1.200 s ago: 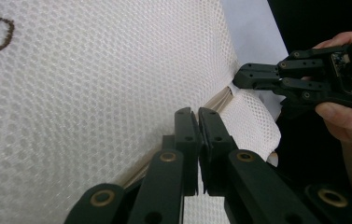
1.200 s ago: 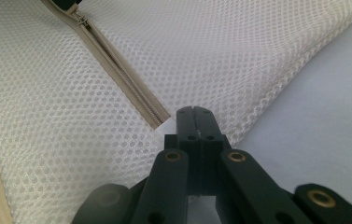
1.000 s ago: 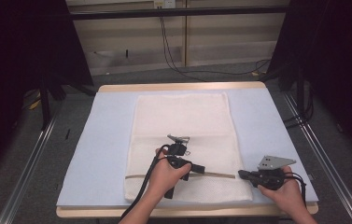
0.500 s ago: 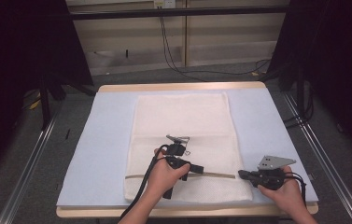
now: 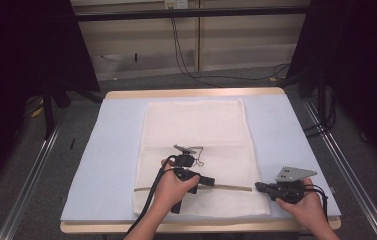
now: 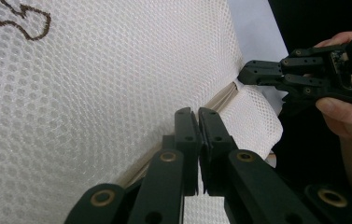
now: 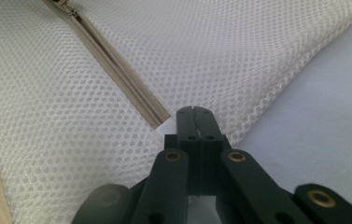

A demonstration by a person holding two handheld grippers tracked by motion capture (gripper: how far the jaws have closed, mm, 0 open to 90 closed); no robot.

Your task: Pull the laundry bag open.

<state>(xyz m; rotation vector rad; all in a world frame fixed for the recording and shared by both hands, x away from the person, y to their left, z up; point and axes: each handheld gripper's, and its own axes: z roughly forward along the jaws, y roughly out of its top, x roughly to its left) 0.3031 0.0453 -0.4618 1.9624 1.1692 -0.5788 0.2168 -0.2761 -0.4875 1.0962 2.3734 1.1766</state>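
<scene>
On the pale blue surface a white mesh bag lies lengthwise near-to-far, zipper running crosswise; left hand-held gripper seems clenched on the zipper, right hand-held gripper clenched at its edge.

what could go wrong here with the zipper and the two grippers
The right gripper is shut at the mesh bag's edge, by the zipper's end; a thin bite of mesh may slip free if pulled. The left gripper is shut over the zipper line, but what it holds is hidden; if it caught mesh rather than the pull, dragging could bunch or snag the fabric.
</scene>
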